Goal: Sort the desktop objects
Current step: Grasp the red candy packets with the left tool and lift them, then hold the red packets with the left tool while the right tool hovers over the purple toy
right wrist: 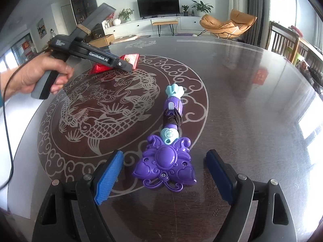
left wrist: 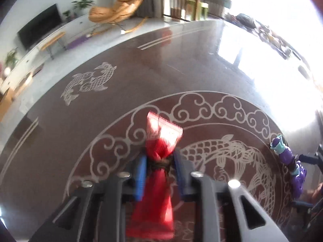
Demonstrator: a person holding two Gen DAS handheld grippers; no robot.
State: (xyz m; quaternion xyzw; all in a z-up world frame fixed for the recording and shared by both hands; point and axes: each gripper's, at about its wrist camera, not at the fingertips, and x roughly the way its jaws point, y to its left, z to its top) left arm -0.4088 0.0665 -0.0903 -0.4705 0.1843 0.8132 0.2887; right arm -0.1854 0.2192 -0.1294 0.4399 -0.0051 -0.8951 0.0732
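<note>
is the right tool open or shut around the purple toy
Open. The right tool has its blue pads spread wide either side of the purple toy wand, touching neither side; the wand lies flat on the table.

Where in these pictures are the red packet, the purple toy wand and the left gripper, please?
red packet [left wrist: 161,141]: left wrist view, on its upper half.
purple toy wand [right wrist: 165,157]: right wrist view, on its flower-shaped head.
left gripper [left wrist: 160,161]: left wrist view, midway between its blue pads.

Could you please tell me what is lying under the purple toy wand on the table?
The purple toy wand lies directly on the glossy dark table, across the scroll border of its carp design. Whatever sits beneath its flower-shaped head is covered.
</note>
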